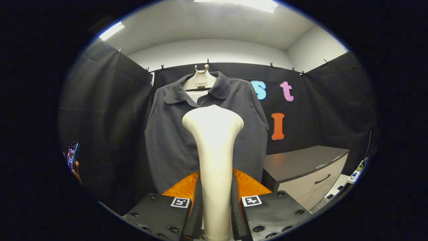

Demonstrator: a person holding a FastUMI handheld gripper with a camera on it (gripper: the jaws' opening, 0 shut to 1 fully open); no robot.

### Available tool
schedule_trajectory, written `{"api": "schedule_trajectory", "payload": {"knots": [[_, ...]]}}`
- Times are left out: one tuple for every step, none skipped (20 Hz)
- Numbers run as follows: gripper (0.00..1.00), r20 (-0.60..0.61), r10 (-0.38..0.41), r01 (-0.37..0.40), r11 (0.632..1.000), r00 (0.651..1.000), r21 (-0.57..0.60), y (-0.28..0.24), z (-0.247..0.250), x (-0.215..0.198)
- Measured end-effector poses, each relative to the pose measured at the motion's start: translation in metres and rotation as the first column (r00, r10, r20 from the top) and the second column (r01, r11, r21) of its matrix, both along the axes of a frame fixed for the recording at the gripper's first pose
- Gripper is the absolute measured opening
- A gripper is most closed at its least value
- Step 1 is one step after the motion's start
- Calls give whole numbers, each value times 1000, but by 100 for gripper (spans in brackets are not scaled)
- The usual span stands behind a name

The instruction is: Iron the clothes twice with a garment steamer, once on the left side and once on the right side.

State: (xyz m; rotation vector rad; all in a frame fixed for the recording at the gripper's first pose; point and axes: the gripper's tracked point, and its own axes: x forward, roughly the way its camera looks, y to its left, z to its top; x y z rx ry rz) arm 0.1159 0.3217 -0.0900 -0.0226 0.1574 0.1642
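Observation:
A cream garment steamer [214, 157] stands upright between my fingers, its wide head level with the chest of the shirt. My gripper [216, 204] is shut on the steamer's handle, both fingers pressing its sides. Beyond the steamer hangs a dark grey collared shirt [170, 134] on a cream hanger [201, 80], flat against the black cloth wall. The steamer head sits in front of the shirt's middle, and I cannot tell whether it touches the fabric. The steamer hides the shirt's centre strip.
A grey cabinet [306, 170] with a drawer handle stands to the right of the shirt, low down. On the far left a hand holds a phone [72, 154]. Black cloth closes in both sides.

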Motion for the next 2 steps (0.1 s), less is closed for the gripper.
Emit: {"api": "schedule_trajectory", "payload": {"knots": [[42, 1, 0, 0, 1000, 1000, 1, 0, 0, 1], [42, 2, -1, 1, 1000, 1000, 3, 0, 1, 1]]}}
